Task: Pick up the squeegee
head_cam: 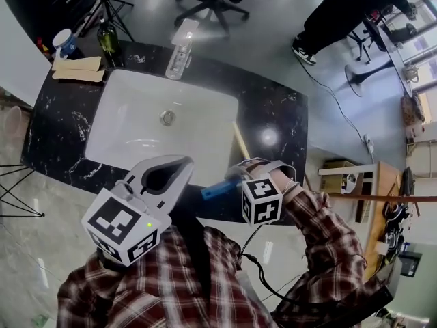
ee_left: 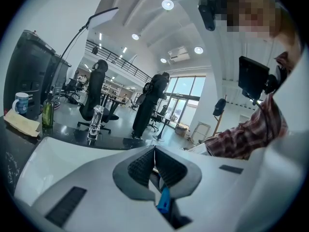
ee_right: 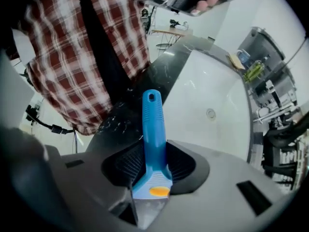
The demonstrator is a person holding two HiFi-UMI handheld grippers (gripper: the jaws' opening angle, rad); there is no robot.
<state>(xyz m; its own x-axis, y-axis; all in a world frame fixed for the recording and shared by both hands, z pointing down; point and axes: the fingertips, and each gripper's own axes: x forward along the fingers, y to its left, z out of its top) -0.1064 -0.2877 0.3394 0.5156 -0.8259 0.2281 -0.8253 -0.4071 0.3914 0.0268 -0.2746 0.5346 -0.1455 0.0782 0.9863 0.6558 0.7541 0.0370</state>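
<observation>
In the head view, the squeegee (head_cam: 217,189) lies on the near edge of the dark marbled counter (head_cam: 61,128), just below the white sink (head_cam: 136,121), lower centre of the frame. Its blue handle sticks out to the left from under the right claw (head_cam: 239,178). The left claw (head_cam: 179,166) hangs just left of it, over the sink's near rim, its tips together.

In the left claw view, the left claw (ee_left: 154,153) shows its ribbed pads meeting at the front with nothing between them. A sliver of the blue squeegee (ee_left: 164,201) shows through the gap behind them, at lower centre.

In the right claw view, the right claw (ee_right: 154,163) points down at the counter (ee_right: 120,124) and straddles the squeegee (ee_right: 153,129). The pads lie against both sides of the handle, just above the widening head with its orange spot. The sink (ee_right: 207,95) fills the upper right.

We judge the tool light and stiff, a hard plastic handle with a thin blade at the head. The smooth handle could slip or swing, so a grip close to the head, as here, should keep it from pivoting when lifted.
</observation>
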